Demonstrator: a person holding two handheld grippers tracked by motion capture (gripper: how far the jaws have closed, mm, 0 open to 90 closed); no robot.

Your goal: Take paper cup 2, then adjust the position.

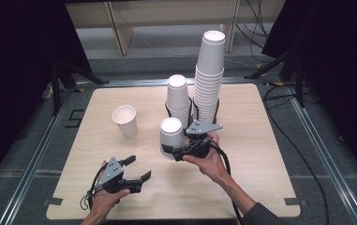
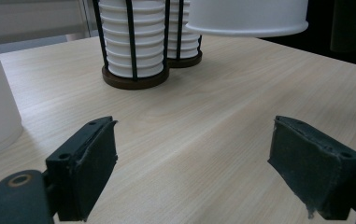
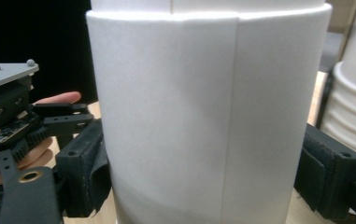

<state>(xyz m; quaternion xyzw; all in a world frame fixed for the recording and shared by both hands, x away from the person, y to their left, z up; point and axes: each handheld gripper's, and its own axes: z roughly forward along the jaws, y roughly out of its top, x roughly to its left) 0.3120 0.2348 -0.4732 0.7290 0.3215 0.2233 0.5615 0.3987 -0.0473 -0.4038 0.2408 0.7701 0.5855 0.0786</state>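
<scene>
**Right gripper clamped on inverted cup, left idle**

I see the right gripper (image 1: 167,151) with jaws closed on the upside-down paper cup (image 1: 171,136), pads pressed to both sides in the right gripper view. The cup sits near the table (image 1: 256,154) centre, just in front of the short cup stack (image 1: 178,101) and tall cup stack (image 1: 209,77). Left gripper (image 1: 138,168) hangs open, holding nothing, near the front edge. An upright cup (image 1: 125,120) stands apart to the left.
</scene>
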